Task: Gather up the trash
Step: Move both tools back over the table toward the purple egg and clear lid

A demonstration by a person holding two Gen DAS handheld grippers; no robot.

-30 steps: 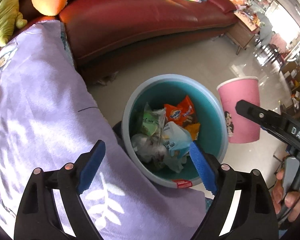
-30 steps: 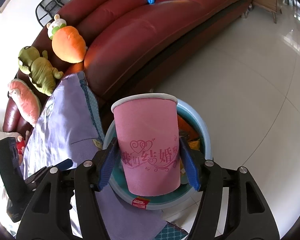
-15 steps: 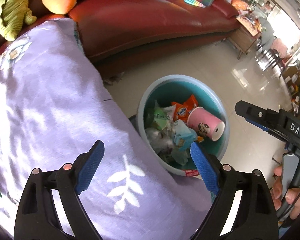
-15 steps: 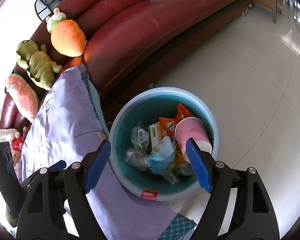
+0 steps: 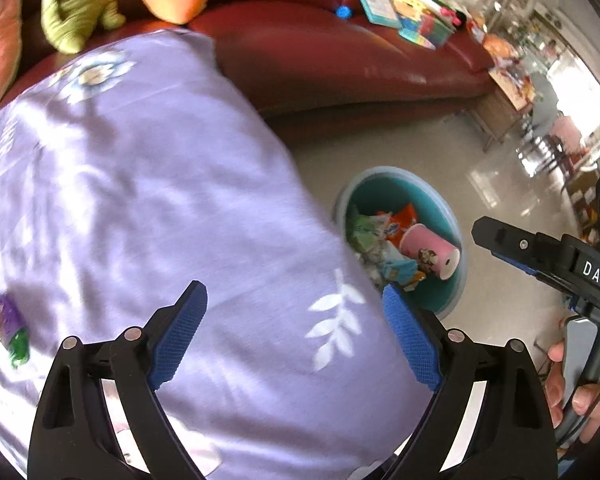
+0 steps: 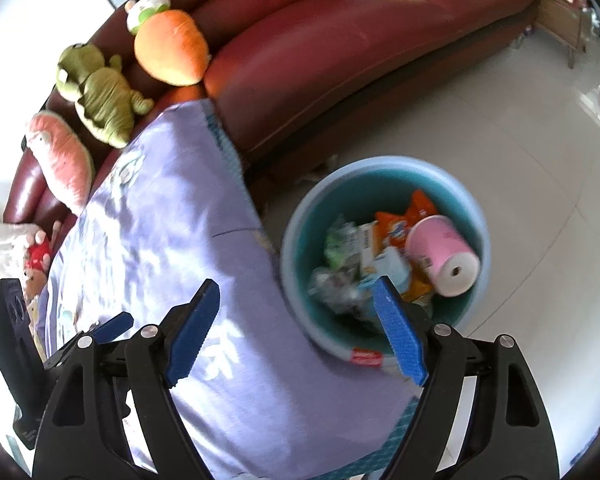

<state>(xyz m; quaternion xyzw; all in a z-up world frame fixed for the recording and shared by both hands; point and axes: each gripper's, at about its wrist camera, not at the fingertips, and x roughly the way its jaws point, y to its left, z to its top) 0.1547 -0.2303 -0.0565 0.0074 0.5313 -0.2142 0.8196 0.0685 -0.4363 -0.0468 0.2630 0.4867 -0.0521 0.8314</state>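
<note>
A teal bin [image 6: 470, 196] stands on the floor beside the lilac-covered table; it also shows in the left wrist view [image 5: 446, 206]. A pink paper cup [image 6: 440, 254] lies on its side in it on top of several wrappers, also seen in the left wrist view [image 5: 430, 250]. My right gripper [image 6: 296, 328] is open and empty, above the table's edge and the bin's near rim. My left gripper [image 5: 296, 328] is open and empty over the cloth. A purple and green wrapper [image 5: 10, 330] lies on the cloth at the left.
A lilac floral cloth [image 5: 140, 184] covers the table. A red leather sofa [image 6: 340, 52] runs behind, with plush toys [image 6: 100, 92] and books [image 5: 380, 0] on it. Pale tiled floor [image 6: 520, 120] lies right of the bin. The right gripper's body [image 5: 560, 268] shows in the left wrist view.
My right gripper opened and let go of the pink cup, which dropped into the bin. Both grippers have since moved left and back, over the cloth.
</note>
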